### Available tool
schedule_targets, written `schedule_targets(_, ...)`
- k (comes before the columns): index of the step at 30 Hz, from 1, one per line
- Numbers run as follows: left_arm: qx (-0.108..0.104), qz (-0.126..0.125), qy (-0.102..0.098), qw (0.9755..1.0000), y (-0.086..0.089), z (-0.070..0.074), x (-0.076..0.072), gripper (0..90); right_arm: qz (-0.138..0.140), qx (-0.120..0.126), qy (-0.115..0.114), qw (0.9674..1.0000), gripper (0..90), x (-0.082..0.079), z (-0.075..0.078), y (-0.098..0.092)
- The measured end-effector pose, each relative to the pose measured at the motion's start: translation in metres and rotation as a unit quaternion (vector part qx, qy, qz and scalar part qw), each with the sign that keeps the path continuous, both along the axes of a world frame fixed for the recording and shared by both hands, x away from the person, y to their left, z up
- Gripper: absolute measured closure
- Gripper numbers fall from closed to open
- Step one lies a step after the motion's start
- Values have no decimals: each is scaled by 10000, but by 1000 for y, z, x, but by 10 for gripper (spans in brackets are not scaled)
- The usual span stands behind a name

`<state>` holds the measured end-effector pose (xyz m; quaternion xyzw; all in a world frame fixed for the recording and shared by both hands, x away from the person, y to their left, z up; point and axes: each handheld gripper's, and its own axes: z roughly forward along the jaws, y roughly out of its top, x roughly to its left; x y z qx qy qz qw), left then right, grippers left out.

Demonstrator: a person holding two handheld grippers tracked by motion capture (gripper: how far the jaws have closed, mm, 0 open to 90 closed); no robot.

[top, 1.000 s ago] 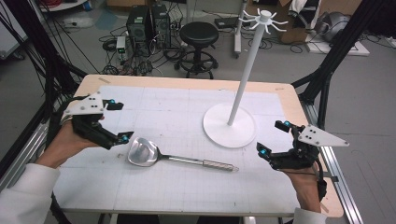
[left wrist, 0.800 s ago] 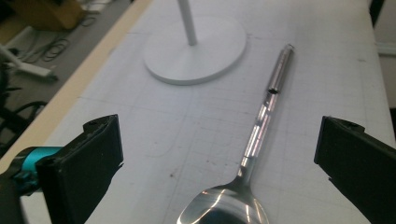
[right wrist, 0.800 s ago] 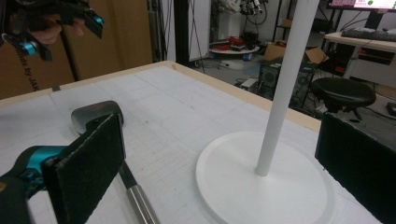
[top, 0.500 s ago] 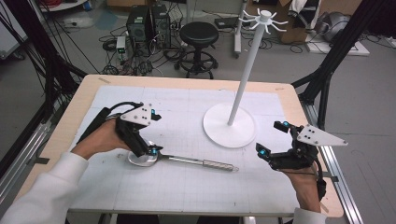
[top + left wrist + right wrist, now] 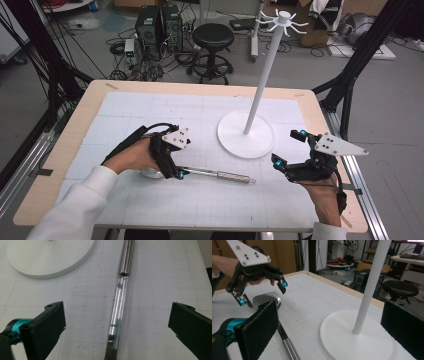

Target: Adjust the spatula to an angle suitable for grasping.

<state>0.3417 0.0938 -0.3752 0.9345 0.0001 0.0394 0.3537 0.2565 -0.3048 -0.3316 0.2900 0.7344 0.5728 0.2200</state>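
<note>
A steel ladle (image 5: 215, 175) lies on the white mat, bowl (image 5: 267, 300) to the left and handle (image 5: 119, 302) pointing right. My left gripper (image 5: 170, 167) hangs open just above the thin neck of the handle beside the bowl, one jaw on each side, touching nothing. In the right gripper view the left gripper (image 5: 262, 293) hovers over the bowl. A white stand (image 5: 262, 80) with hooks on top rises from a round base (image 5: 235, 137) behind the handle. My right gripper (image 5: 288, 146) is open and holds nothing, right of the base (image 5: 357, 345) and pole (image 5: 372, 285).
The table's wooden rim (image 5: 200, 88) frames the gridded mat. A black stool (image 5: 213, 37), computer cases and cables stand on the floor beyond the far edge. Black frame legs (image 5: 350, 75) rise at the right. The base (image 5: 50, 257) lies ahead-left of the left gripper's jaws.
My left gripper has moved right from the table's left side to the ladle and now straddles its handle. The right gripper and the ladle have stayed put.
</note>
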Motion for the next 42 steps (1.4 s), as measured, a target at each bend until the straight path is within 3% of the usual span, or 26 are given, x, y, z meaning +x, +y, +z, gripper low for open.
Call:
schedule_targets(3,153,-97,50,9998,-9,-13,0,17,4,1,-23,10000,10,0,0,0)
schedule_targets(9,249,-114,180,9995,-17,-25,1,17,44,-3,-13,10000,9,0,1,1)
schedule_targets(14,457,-115,48,9989,-21,-32,1,18,56,-1,-44,10000,9,0,1,2)
schedule_targets(19,585,-164,141,9981,-25,-38,0,20,77,-13,-36,10000,9,-1,2,4)
schedule_targets(26,719,-142,115,9972,-28,-45,3,35,85,-21,-72,9999,10,-1,2,5)
schedule_targets(30,776,-144,165,9967,-29,-48,3,122,79,-39,-61,9999,10,-1,2,4)
schedule_targets(32,871,-185,172,9959,-29,-48,3,240,77,-33,-56,9999,10,-1,2,4)
schedule_targets(35,930,-123,182,9954,-30,-49,4,338,80,-34,-65,9999,10,0,2,4)
schedule_targets(38,994,-128,148,9949,-29,-49,4,379,82,-39,-59,9999,9,0,2,4)
schedule_targets(39,1039,-190,138,9943,-29,-48,4,472,92,-39,-41,9999,10,0,1,4)
schedule_targets(42,1085,-160,111,9939,-29,-50,4,472,90,-50,-38,9999,10,0,0,4)
